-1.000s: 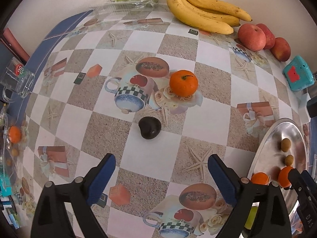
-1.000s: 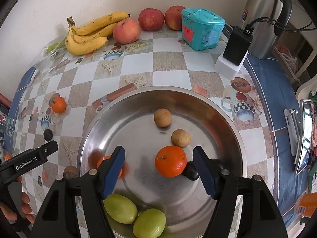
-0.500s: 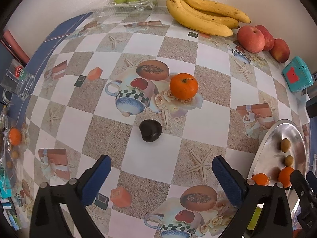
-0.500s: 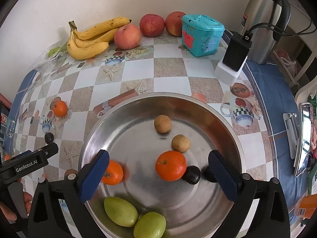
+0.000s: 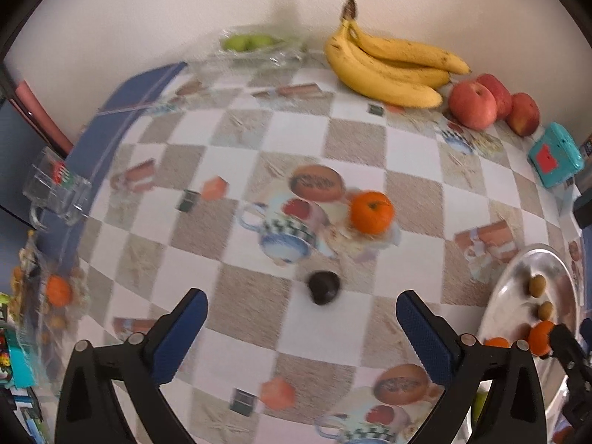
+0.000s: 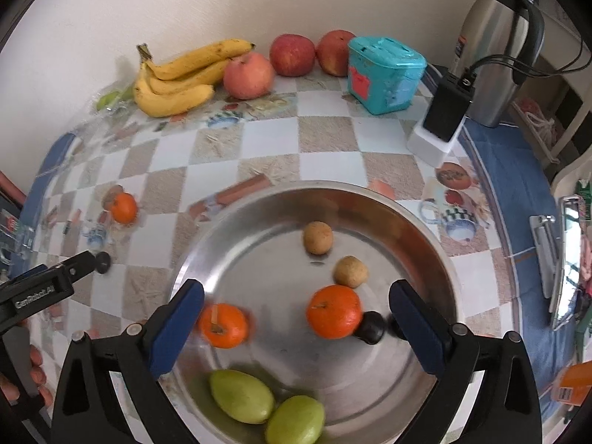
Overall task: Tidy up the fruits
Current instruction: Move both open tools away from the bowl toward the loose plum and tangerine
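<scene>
At the right edge, the metal bowl (image 5: 518, 270) is cut off.

Teal box (image 6: 384, 74) by the wall; steel flask (image 6: 497, 48) behind a black charger (image 6: 447, 107); glass mug (image 5: 55, 192) at the checkered tabletop's (image 5: 370, 140) left edge.
</scene>
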